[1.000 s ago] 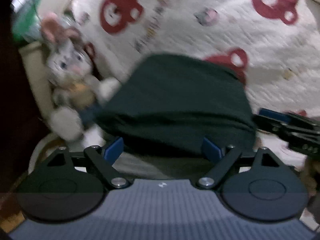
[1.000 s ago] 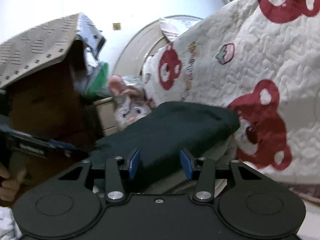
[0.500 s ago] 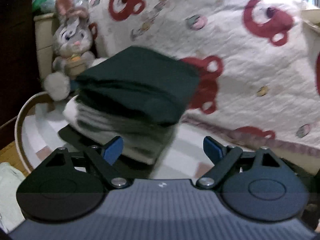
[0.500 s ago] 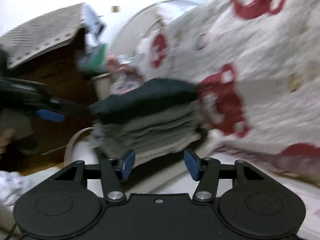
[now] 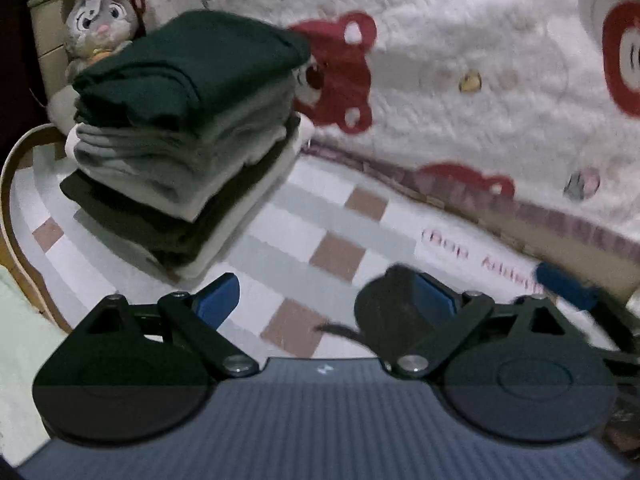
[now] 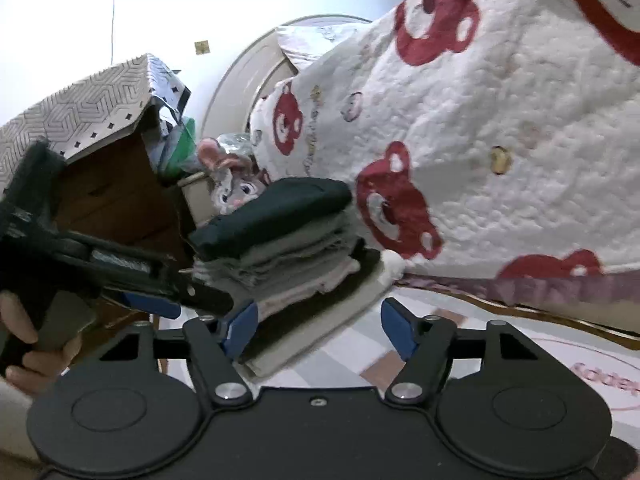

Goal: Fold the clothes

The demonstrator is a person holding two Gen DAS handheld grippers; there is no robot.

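A stack of folded clothes (image 5: 176, 160) sits on the checked bed sheet (image 5: 328, 220), with a dark green folded garment (image 5: 188, 68) on top and grey, cream and dark layers below. The stack also shows in the right wrist view (image 6: 288, 248). My left gripper (image 5: 324, 304) is open and empty, pulled back from the stack, which lies ahead to its left. A dark blurred blob covers part of its right finger. My right gripper (image 6: 316, 328) is open and empty, just short of the stack's near corner. The left gripper (image 6: 132, 280) shows at the left of the right wrist view.
A white quilt with red bears (image 5: 460, 80) rises behind the stack. A grey plush rabbit (image 5: 98, 20) sits beyond the stack by a beige nightstand. A brown box with a patterned cover (image 6: 92, 160) stands at the left. The bed's wooden edge (image 5: 12, 208) curves at the left.
Both grippers have let go of the dark green garment, now lying on top of the stack, and have drawn back from it. The left gripper has swung to the right.
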